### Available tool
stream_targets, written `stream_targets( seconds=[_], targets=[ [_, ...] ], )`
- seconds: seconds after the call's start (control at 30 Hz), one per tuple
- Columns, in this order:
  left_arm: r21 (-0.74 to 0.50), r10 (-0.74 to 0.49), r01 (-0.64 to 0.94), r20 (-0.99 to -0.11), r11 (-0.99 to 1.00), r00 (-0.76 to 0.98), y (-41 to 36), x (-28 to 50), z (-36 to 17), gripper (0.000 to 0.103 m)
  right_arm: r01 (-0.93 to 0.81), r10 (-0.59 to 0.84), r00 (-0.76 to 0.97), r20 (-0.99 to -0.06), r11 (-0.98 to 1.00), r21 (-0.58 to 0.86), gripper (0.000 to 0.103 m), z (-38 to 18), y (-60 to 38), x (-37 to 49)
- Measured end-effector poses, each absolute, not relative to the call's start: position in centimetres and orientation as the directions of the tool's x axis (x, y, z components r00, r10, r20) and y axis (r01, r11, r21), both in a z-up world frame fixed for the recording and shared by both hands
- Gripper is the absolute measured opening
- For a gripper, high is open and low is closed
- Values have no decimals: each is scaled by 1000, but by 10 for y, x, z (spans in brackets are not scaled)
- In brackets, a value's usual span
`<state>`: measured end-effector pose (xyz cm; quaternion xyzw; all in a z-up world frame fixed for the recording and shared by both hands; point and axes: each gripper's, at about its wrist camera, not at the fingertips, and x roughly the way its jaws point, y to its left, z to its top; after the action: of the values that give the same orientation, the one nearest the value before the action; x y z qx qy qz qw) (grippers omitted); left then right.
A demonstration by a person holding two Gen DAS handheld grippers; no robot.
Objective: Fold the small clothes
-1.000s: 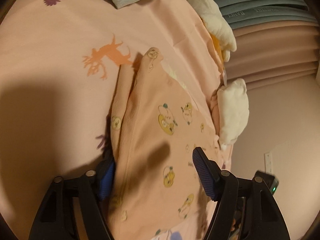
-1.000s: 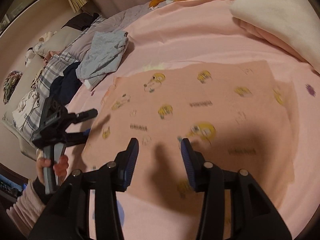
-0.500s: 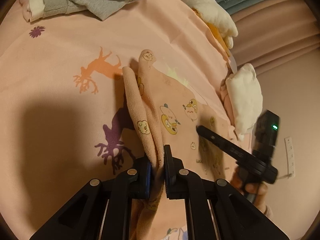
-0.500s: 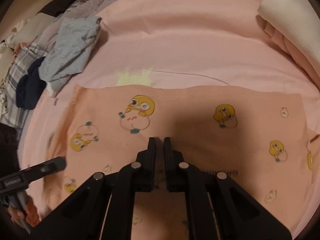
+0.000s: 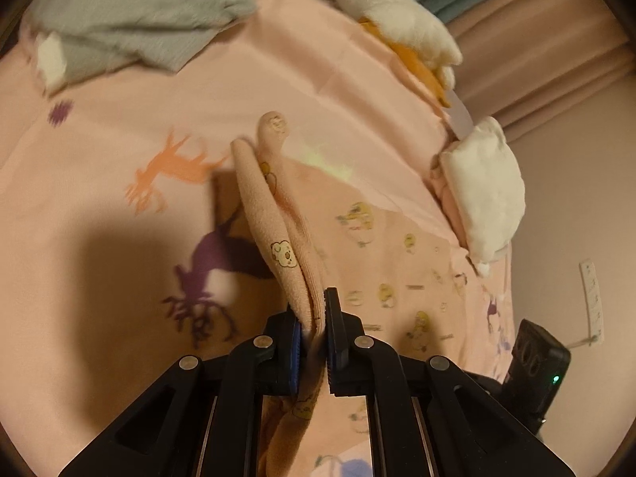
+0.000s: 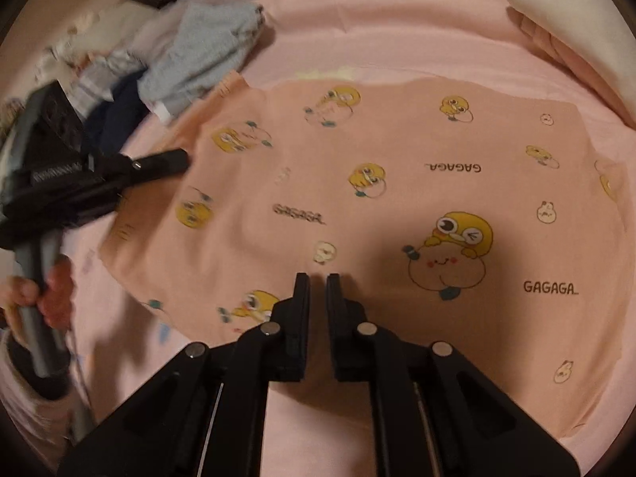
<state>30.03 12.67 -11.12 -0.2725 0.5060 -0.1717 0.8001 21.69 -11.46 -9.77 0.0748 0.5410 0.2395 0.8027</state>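
Cloth fills both views: a peach garment (image 6: 397,206) printed with yellow cartoon chicks and the word GAGAGA lies spread on the pink bedsheet (image 5: 99,183). Its near edge is pinched into a raised fold between the pads of the left claw (image 5: 314,326), which is clamped on it; the fold rises off the bed while the rest lies flat. The right claw (image 6: 318,278) sits low over the garment's near edge with its jaws almost together; whether any fabric is caught between them cannot be told. Beyond the garment lie a grey garment (image 6: 206,59) in a blurred heap of clothes and a white cushion (image 5: 485,190).
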Motion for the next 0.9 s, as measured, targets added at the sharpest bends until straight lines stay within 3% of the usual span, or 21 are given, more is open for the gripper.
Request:
stream_targets(
  seconds=[0.2, 0.4, 0.57, 0.6, 0.7, 0.9],
  targets=[
    [-485, -493, 138, -753, 863, 436, 65, 307, -63, 6, -178, 579, 402, -709, 809, 560, 12, -79, -163, 229],
    [-386, -468, 275, -800, 880, 375, -26, 310, -56, 6, -18, 632, 497, -595, 693, 721, 17, -86, -229, 234],
    [-367, -450, 319, -860, 874, 241, -91, 313, -96, 6, 124, 691, 536, -485, 504, 855, 49, -114, -276, 234],
    [-372, -445, 315, -872, 873, 205, -100, 313, -109, 6, 161, 699, 539, -469, 461, 872, 52, -121, -285, 230],
    [-403, -450, 287, -885, 869, 120, -109, 311, -132, 6, 203, 712, 531, -459, 419, 885, 54, -130, -290, 228],
    [-436, -496, 281, -846, 855, 197, -68, 292, -112, 7, 149, 709, 460, -534, 532, 834, 58, -120, -265, 231]
  ],
)
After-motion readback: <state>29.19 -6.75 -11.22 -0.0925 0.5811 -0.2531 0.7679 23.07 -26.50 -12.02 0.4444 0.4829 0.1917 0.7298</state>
